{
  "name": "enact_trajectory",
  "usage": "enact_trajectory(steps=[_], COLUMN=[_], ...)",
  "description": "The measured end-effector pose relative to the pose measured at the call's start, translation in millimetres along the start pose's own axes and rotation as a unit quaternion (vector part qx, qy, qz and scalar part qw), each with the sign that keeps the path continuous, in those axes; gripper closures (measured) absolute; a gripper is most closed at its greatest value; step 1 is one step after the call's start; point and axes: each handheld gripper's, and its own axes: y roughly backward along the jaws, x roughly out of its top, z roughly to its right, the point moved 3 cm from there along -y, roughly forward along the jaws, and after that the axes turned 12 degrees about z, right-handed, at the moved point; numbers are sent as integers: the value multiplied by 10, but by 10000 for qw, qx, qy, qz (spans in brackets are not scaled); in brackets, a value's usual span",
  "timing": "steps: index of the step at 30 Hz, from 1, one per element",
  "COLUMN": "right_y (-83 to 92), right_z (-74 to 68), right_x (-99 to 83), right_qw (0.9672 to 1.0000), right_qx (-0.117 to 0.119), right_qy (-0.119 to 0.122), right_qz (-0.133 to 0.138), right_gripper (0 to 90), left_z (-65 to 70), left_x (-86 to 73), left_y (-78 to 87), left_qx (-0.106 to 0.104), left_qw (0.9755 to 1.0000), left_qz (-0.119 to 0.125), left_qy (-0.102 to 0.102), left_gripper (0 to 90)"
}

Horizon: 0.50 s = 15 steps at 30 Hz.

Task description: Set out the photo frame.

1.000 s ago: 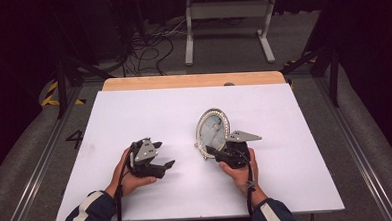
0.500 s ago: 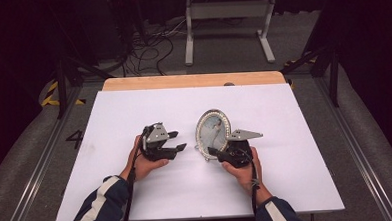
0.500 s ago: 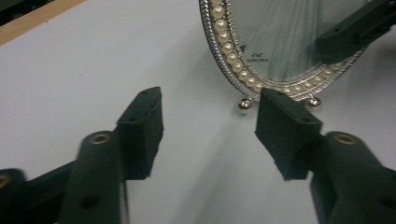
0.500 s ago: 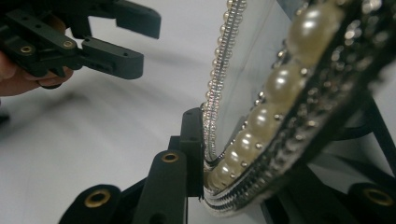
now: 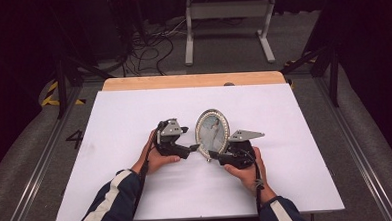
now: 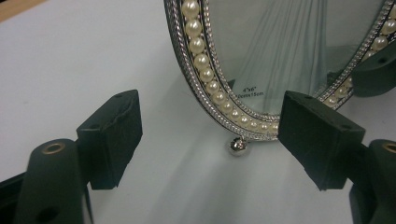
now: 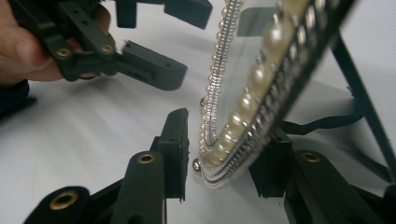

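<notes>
An oval picture frame (image 5: pixel 212 132) rimmed with pearls stands upright mid-table on its back strut. My left gripper (image 5: pixel 191 149) is at its lower left; its jaws have just been opening and stand wide, the frame's bottom edge (image 6: pixel 243 116) lying just past them, untouched. My right gripper (image 5: pixel 213 154) is at the frame's lower right. Its jaws have just been opening too. They straddle the frame's rim (image 7: pixel 233 135), with a small gap at the near pad (image 7: pixel 177 140). The left gripper (image 7: pixel 154 70) also appears beyond the rim in the right gripper view.
The white table top (image 5: pixel 134 118) has a wooden strip (image 5: pixel 182 81) along its far edge. Beyond it on the floor are a metal stand (image 5: pixel 227 9) and loose cables (image 5: pixel 151 47). The frame's black strut (image 7: pixel 355 79) props it from behind.
My left hand has carried its gripper rightward across the table to the frame's lower left. The frame now stands straighter than a second ago. My right hand has stayed in place.
</notes>
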Motion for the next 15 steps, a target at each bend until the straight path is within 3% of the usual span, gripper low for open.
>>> enact_trajectory(steps=[8,12,15], right_y=[264,351,419], right_z=[-94,-119,-136], right_x=[36,27,51], right_qw=[9986,9981,9970], right_qx=[-295,-408,-508], right_qy=[437,425,467], right_qz=[103,171,360], right_gripper=[537,528,584], left_z=[-7,15,28], left_x=[62,107,122], left_y=[-89,-134,-153], left_qx=[-183,-260,-301], left_qw=[9996,9996,9995], left_qz=[76,78,131], left_qy=[204,56,-20], left_gripper=[207,196,200])
